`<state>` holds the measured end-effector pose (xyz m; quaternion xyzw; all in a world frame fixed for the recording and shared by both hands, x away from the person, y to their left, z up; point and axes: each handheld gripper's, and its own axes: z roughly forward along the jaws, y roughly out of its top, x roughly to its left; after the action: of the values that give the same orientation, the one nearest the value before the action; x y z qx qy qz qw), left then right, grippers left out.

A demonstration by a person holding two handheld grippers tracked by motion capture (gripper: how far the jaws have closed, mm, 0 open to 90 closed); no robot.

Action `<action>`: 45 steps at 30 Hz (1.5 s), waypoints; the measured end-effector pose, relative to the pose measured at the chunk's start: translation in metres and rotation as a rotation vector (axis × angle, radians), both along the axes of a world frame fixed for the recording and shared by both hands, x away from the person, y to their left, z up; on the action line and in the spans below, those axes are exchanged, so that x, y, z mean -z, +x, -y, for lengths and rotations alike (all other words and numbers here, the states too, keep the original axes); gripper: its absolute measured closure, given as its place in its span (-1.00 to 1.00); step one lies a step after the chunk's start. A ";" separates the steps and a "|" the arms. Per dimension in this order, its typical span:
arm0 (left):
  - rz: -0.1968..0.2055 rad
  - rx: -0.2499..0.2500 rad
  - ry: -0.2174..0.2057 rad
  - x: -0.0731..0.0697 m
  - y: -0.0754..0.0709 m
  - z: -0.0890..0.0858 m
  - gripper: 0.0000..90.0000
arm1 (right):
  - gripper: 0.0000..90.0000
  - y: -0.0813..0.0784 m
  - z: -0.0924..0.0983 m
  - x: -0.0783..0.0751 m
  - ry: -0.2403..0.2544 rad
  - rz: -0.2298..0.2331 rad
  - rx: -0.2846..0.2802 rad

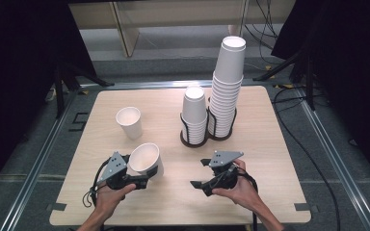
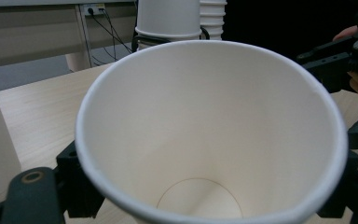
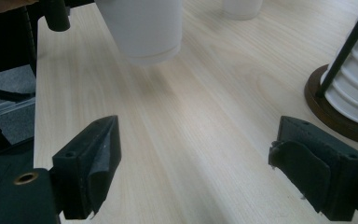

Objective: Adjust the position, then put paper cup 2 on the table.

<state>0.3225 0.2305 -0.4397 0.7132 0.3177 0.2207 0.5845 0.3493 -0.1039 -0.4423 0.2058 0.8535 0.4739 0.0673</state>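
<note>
While two cup stacks stand, two single cups remain

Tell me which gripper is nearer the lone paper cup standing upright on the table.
Left. The left gripper, shut on a tilted cup, sits just in front of the upright cup. The right gripper, jaws open, is farther off to that cup's right.

Bare tabletop between both hand-held grippers; cup stacks behind

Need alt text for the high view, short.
The left gripper holds a tilted paper cup over a wooden table; the right gripper is open and empty. Another cup and two racked stacks stand behind.
</note>
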 end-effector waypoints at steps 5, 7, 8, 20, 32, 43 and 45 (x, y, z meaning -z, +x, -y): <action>-0.015 -0.022 0.023 0.000 0.002 -0.003 -0.61 | -0.65 -0.002 0.002 0.001 -0.003 -0.010 0.033; -0.009 -0.025 0.013 0.001 0.004 -0.003 -0.61 | -0.65 -0.004 0.003 0.002 -0.011 -0.010 0.044; -0.016 -0.030 0.025 0.001 0.004 -0.004 -0.61 | -0.65 -0.004 0.003 0.003 -0.015 -0.006 0.043; -0.034 -0.069 0.017 0.001 0.016 -0.007 -0.61 | -0.65 -0.010 0.008 0.005 -0.042 0.022 0.082; -0.038 -0.096 0.034 0.002 0.032 -0.004 -0.61 | -0.65 -0.016 0.010 0.006 -0.019 -0.004 0.079; -0.034 -0.107 0.036 0.004 0.050 0.006 -0.61 | -0.65 -0.018 0.016 0.006 -0.030 0.005 0.107; -0.041 -0.112 0.046 0.003 0.053 0.009 -0.61 | -0.65 -0.018 0.016 0.007 -0.034 0.006 0.105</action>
<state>0.3750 0.2220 -0.4431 0.7119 0.3638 0.2459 0.5480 0.3315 -0.1198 -0.4491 0.2479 0.8492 0.4557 0.0982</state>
